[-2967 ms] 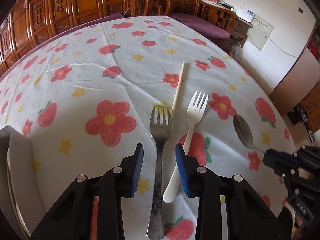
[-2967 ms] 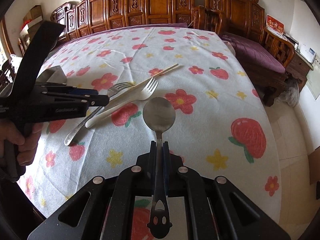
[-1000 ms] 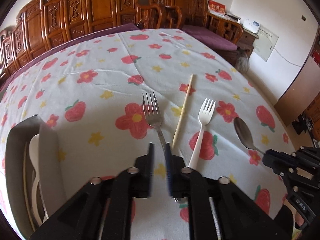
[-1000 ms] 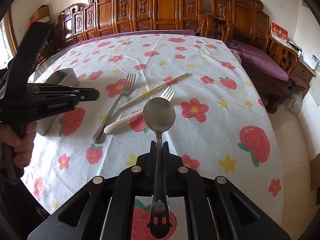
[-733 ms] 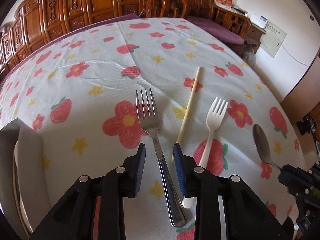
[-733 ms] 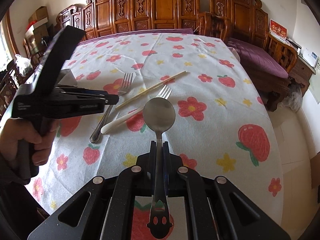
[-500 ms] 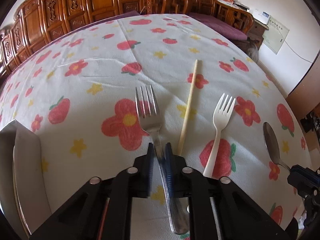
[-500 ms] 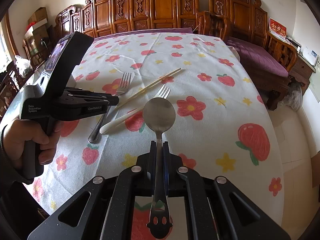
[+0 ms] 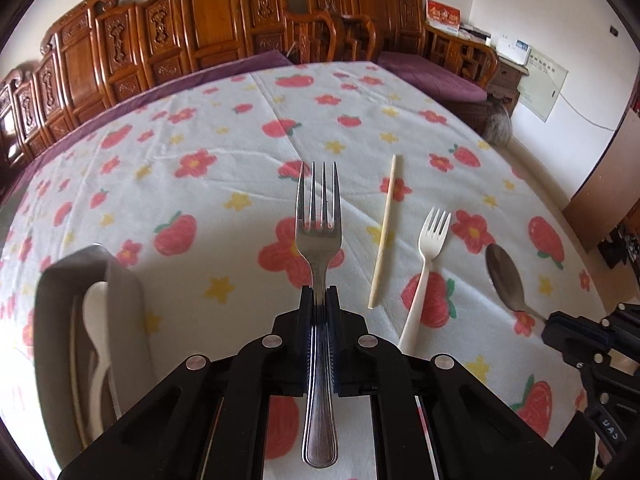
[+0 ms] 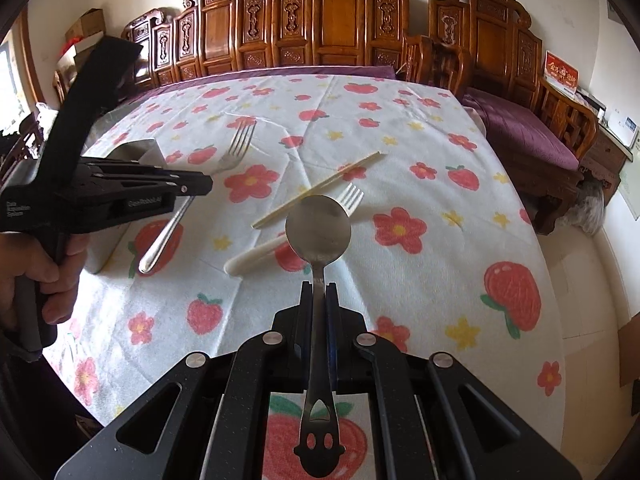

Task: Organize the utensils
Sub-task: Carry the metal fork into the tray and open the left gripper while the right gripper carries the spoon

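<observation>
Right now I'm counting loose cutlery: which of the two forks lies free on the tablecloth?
The white plastic fork, beside the chopstick. The metal fork is clamped in the left gripper.

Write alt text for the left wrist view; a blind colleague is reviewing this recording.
The left claw is shut on the handle of a metal fork, tines pointing away, above a flower-and-strawberry tablecloth. A single chopstick and a white plastic fork lie to its right; a metal container holding a white spoon sits at left.

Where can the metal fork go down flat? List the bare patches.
Bare cloth lies between the grey holder and the chopstick, and across the far tablecloth toward the chairs. It is crowded where chopstick, white fork and spoon sit close.
</observation>
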`<action>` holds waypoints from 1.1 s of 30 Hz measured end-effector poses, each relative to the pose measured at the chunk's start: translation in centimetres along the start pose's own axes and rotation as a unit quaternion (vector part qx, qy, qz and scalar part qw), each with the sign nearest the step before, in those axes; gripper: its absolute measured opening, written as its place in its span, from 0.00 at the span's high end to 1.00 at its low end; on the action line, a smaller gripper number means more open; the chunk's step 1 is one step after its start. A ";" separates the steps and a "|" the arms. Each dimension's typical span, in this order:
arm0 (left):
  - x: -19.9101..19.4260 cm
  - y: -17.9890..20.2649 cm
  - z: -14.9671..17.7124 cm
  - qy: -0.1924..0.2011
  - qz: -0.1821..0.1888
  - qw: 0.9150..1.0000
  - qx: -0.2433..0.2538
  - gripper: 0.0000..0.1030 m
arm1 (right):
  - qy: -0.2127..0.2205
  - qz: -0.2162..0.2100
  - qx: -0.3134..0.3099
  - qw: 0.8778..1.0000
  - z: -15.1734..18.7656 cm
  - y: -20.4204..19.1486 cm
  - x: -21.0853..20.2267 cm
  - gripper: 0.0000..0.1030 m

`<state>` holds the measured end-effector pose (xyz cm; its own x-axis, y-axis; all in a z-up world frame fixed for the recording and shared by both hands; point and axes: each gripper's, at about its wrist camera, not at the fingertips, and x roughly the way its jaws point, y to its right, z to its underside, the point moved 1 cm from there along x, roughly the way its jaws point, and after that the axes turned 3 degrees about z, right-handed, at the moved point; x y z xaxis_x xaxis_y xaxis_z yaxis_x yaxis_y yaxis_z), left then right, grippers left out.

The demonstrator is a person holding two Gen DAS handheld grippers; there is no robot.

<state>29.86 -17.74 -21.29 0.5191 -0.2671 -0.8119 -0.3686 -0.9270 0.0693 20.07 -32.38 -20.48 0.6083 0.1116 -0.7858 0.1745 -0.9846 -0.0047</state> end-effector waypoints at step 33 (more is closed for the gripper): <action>-11.0 -14.6 3.8 0.049 -0.045 0.996 -0.067 0.94 | 0.039 -0.055 -0.070 0.995 -4.7 -14.2 -2.0 0.93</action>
<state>26.65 -0.26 -15.59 0.6199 -0.2005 -0.7587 -0.2156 -0.9731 0.0810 20.00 -17.98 -16.00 0.6365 0.2328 -0.7353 0.3468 -0.9379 0.0033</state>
